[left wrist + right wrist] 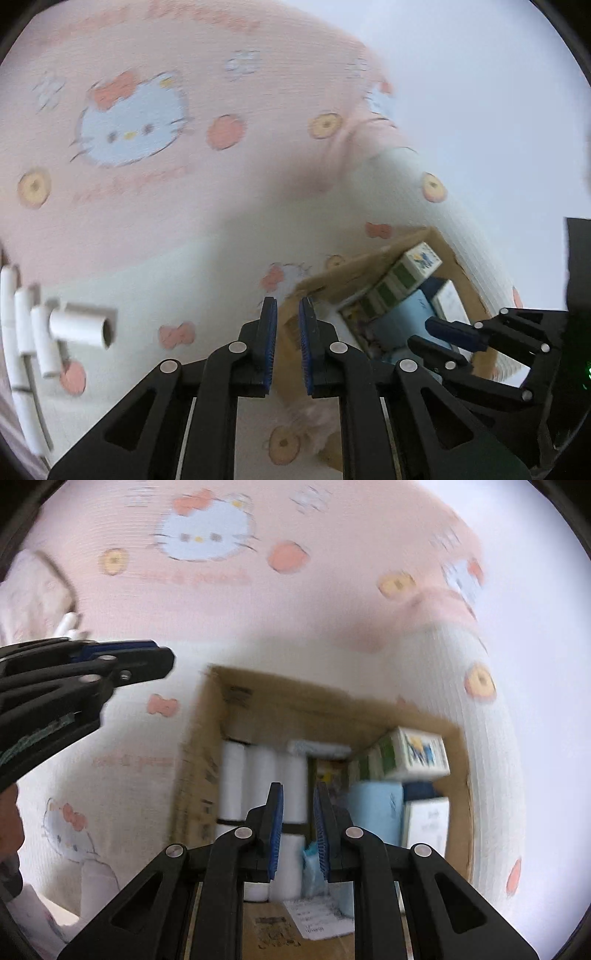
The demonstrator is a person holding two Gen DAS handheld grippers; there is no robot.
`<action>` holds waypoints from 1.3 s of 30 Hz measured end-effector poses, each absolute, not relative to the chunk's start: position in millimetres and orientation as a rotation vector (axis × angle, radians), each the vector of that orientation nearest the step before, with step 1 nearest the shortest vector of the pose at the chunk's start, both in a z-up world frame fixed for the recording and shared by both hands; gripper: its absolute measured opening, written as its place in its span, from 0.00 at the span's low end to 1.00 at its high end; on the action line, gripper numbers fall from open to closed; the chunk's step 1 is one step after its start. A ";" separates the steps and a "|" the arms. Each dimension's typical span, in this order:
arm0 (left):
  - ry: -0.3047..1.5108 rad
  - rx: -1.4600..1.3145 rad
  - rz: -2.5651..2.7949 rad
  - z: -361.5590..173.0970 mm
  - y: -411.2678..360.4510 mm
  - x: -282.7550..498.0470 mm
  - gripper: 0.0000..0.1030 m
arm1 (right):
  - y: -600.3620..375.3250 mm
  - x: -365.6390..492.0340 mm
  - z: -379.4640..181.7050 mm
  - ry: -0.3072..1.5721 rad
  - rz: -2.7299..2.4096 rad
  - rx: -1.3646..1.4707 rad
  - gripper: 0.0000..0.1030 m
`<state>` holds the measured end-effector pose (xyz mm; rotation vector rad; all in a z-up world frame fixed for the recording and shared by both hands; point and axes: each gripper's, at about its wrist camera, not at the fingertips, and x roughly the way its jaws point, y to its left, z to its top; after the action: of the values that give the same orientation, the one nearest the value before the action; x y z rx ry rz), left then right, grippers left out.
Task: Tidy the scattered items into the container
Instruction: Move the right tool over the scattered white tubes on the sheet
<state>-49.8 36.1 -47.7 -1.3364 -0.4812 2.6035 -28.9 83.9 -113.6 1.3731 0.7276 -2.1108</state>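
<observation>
A brown cardboard box (207, 738) sits on a Hello Kitty bedsheet (295, 609). It holds white rolls (258, 775), a green and white carton (410, 757), a light blue pack (376, 808) and other small boxes. My right gripper (298, 794) hovers over the box, jaws a small gap apart, nothing between them. My left gripper (288, 306) is over the box's left rim (332, 277), also slightly apart and empty. It shows at the left in the right wrist view (162, 657). Several white rolls (77, 325) lie on the sheet to the left.
The sheet is pink at the far side and white near the box. A pale cloth item (33, 590) lies at the far left. The right gripper (428, 332) shows over the box in the left wrist view. Both views are motion-blurred.
</observation>
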 end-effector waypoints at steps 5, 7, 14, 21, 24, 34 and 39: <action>-0.479 -1.451 2.618 -69.0 13.4 -45.0 0.13 | 65.3 -28.5 -110.8 0.790 -2.057 1.265 0.13; -0.516 -1.494 2.607 -80.6 -0.7 -42.9 0.13 | 53.9 -30.1 -112.2 0.834 -2.006 1.230 0.13; -0.521 -1.648 2.605 -120.4 -61.1 -33.2 0.13 | 10.4 -26.1 -119.2 0.947 -1.795 1.100 0.13; -0.552 -1.902 2.549 -143.5 -122.2 -20.6 0.13 | -31.5 -9.7 -116.9 0.948 -1.589 1.027 0.13; -0.540 -2.001 2.530 -153.3 -137.7 -7.0 0.13 | -50.2 -5.5 -119.6 0.942 -1.532 1.028 0.13; -0.358 -1.883 2.710 -141.3 -172.5 30.2 0.17 | -119.5 13.8 -100.2 0.701 -1.369 0.911 0.13; -0.279 -1.938 2.701 -151.4 -190.3 38.6 0.19 | -160.0 29.3 -111.7 0.696 -1.267 0.933 0.13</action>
<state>38.6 -190.3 -151.4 -1.9378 -0.2789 2.7013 29.3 -160.0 -111.7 0.9333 0.6959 -1.2667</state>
